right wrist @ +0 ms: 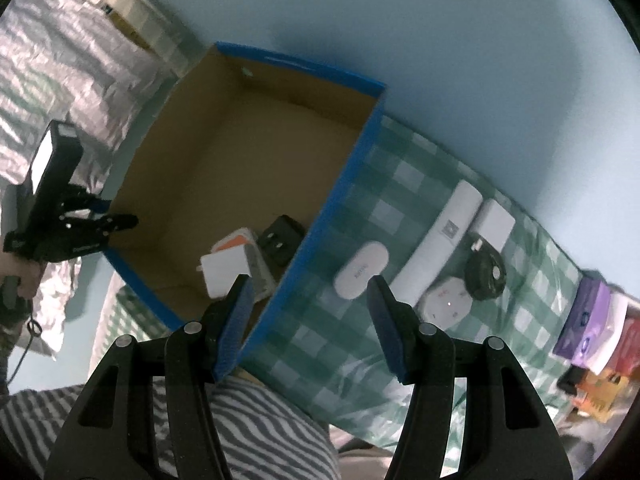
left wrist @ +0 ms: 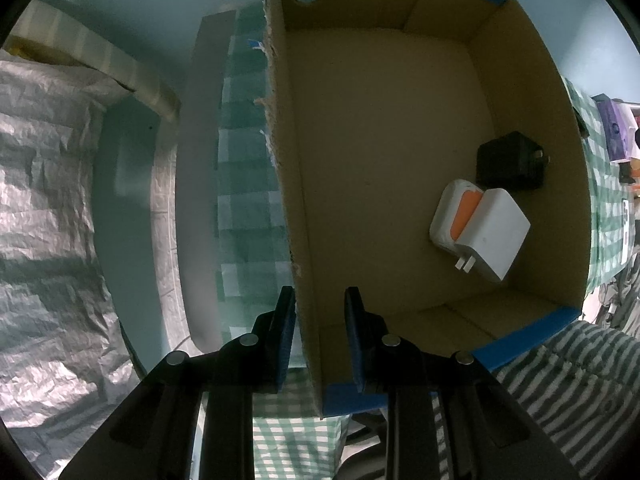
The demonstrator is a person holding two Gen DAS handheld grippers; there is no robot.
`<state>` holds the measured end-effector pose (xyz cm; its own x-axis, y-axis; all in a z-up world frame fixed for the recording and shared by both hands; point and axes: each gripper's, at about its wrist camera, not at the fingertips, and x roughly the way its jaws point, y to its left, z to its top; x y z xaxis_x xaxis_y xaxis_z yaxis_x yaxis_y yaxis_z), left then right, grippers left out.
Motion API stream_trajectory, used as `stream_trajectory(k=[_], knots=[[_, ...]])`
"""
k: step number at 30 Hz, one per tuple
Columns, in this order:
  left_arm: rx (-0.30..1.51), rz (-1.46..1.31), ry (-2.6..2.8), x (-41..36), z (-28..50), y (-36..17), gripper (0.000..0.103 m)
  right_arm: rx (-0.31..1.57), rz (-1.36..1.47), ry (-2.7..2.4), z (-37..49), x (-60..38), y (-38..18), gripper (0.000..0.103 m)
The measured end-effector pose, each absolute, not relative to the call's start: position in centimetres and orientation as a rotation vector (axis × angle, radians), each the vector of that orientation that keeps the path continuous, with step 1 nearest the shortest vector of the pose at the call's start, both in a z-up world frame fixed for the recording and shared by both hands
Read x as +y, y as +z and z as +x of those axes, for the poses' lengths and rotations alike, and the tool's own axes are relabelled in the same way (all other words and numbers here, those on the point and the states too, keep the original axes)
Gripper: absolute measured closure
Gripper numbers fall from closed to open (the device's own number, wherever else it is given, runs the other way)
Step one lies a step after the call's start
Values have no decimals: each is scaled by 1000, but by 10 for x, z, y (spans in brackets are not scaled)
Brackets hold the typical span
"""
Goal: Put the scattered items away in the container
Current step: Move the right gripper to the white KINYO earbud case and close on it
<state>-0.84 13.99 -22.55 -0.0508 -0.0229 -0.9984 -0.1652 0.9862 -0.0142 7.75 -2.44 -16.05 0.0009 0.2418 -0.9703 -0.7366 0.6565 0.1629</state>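
A blue cardboard box (left wrist: 304,184) stands on the green checked tablecloth (right wrist: 360,344); it also shows in the right wrist view (right wrist: 344,184). Inside lie a white charger (left wrist: 494,236), a white and orange item (left wrist: 456,216) and a black adapter (left wrist: 508,166). My left gripper (left wrist: 320,312) straddles the box's left wall, one finger outside and one inside, with a gap at the inner finger. My right gripper (right wrist: 308,312) is open and empty above the box's right wall. On the cloth lie a white oval device (right wrist: 362,268), a long white remote (right wrist: 436,248), a white charger with a black cable (right wrist: 486,264) and a white round device (right wrist: 446,302).
Purple and white boxes (right wrist: 588,320) and other clutter sit at the table's far right end. Crinkled silver foil (left wrist: 48,200) lies to the left of the table. A striped garment (right wrist: 256,432) is at the near edge. A pale blue wall (right wrist: 440,40) stands behind the table.
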Motion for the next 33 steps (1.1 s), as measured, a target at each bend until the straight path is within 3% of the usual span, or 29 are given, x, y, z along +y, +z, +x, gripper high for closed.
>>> stream_trajectory(k=[17, 33], knots=[[1619, -156, 123, 138, -10, -227, 79, 1652, -197, 604, 132, -58, -264, 44], [1613, -152, 132, 138, -10, -228, 79, 1720, -178, 516, 137, -44, -315, 44]])
